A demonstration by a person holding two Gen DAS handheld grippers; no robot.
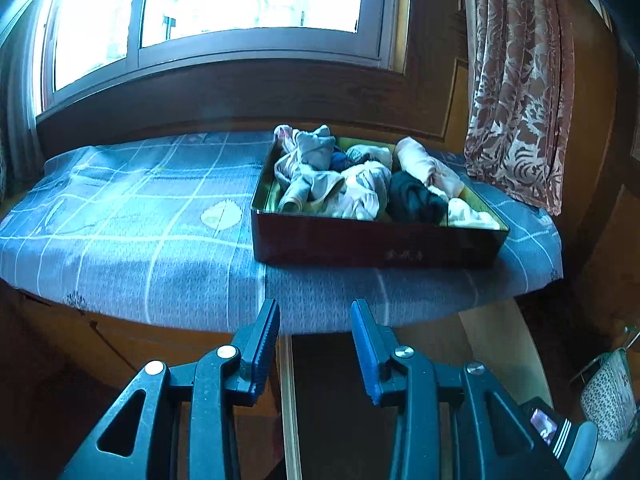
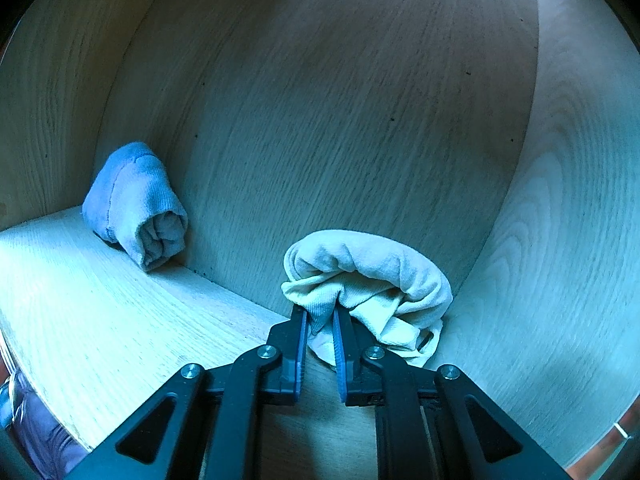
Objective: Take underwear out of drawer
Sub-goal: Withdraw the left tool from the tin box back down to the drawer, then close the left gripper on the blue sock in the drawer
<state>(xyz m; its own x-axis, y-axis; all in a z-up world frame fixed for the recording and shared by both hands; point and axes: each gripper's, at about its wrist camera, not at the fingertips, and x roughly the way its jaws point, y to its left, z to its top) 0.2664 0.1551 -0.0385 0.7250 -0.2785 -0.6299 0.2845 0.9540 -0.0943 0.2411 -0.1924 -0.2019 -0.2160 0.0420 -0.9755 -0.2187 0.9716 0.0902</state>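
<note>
Left wrist view: left gripper (image 1: pixel 315 312) at 6 o'clock, jaws apart, nothing between them, level and pointing at the edge of a blue checked cloth (image 1: pixel 132 216). Dark box (image 1: pixel 372 240) at 2 o'clock holds a heap of rolled underwear (image 1: pixel 360 180); window (image 1: pixel 216 4) at 12, curtain (image 1: pixel 520 92) at 2.

Right wrist view: right gripper (image 2: pixel 320 314) at 6 o'clock, reaching into the wooden drawer (image 2: pixel 360 100), clamped on a fold of a cream underwear roll (image 2: pixel 372 284). Blue roll (image 2: pixel 136 204) at 9 o'clock, well apart, against the drawer wall.
</note>
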